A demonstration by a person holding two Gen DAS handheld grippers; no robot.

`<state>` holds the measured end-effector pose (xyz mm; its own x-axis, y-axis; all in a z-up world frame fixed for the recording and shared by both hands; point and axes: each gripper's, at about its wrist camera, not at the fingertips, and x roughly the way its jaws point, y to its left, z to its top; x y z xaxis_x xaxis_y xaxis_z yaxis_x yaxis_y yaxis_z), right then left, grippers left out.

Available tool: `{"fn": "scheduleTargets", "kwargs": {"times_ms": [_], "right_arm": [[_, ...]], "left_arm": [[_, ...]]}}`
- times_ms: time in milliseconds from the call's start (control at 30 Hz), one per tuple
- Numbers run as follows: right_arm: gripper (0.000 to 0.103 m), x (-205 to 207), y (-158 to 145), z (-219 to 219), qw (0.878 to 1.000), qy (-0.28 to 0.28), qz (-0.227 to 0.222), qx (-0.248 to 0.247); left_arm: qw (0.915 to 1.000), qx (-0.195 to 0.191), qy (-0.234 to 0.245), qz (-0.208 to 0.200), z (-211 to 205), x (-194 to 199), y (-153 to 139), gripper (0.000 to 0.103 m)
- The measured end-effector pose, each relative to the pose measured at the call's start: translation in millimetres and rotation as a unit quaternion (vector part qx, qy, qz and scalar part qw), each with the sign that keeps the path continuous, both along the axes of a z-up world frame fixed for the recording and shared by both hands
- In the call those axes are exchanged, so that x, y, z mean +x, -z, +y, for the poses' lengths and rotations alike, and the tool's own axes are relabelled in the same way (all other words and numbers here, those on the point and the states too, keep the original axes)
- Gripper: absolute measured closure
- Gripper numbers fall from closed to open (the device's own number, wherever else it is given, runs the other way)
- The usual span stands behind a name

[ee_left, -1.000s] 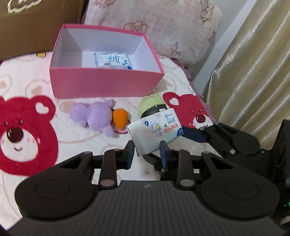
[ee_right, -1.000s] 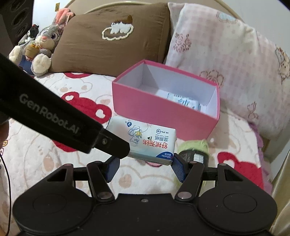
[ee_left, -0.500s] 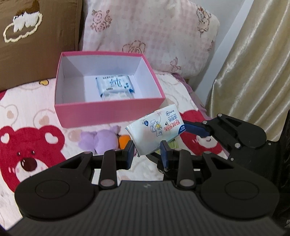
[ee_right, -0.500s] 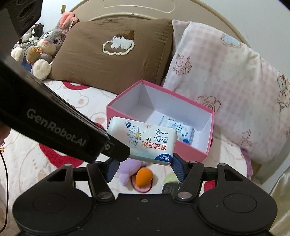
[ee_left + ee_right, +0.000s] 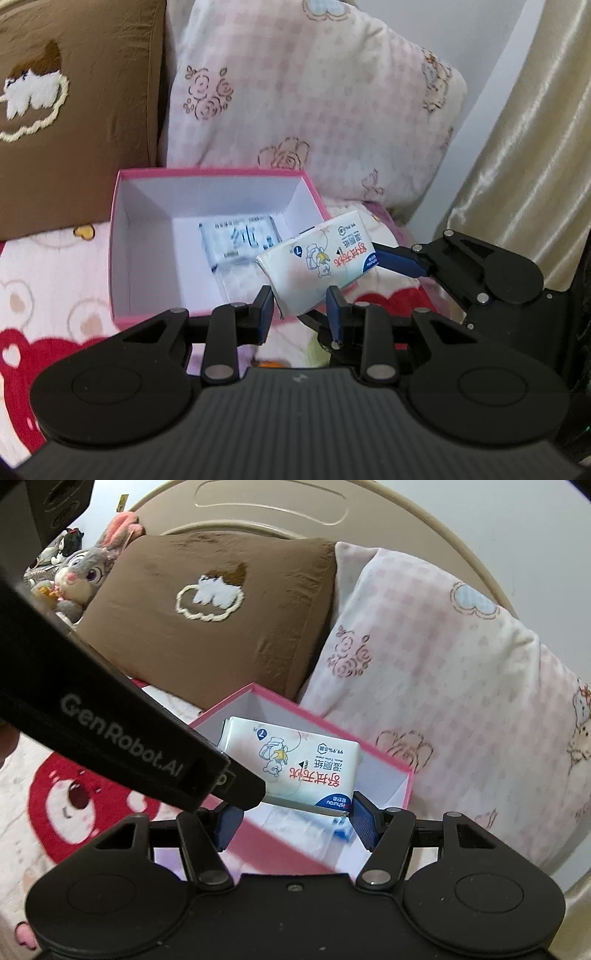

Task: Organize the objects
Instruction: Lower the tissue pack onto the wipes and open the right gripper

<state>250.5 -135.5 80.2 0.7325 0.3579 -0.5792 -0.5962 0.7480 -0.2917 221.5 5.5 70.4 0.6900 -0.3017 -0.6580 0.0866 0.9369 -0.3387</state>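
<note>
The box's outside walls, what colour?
Pink box, white inside; clearest in the left wrist view.

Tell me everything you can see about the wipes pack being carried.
The wipes pack is a soft white plastic packet with red and blue print and a cartoon bear. It hangs tilted in the air over the pink box's near right corner. The left gripper pinches one end; the right gripper clamps the other.

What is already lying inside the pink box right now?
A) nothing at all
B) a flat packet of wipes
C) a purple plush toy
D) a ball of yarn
B: a flat packet of wipes lies on the white floor of the pink box, while a second wipes pack hangs above it, held by both tongs.
</note>
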Motion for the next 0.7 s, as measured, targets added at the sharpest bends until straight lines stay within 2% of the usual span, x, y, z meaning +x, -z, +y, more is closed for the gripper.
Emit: {"fn": "scheduleTargets", "kwargs": {"times_ms": [267, 433, 700], "right_arm": [[0.036, 63.2, 13.1, 4.7, 1.0, -0.009, 0.025, -0.002], [0.036, 101.6, 28.3, 5.5, 0.998, -0.015, 0.059, -0.008], [0.036, 168.2, 63.3, 0.1, 0.987, 0.0, 0.158, 0.03]], "left_arm": [[0.9997, 0.005, -0.003, 0.023, 9.0, 66.9, 16.0, 0.073], [0.998, -0.02, -0.009, 0.059, 19.8, 108.8, 40.3, 0.074], [0.991, -0.06, -0.025, 0.117, 36.1, 166.3, 86.0, 0.074]]}}
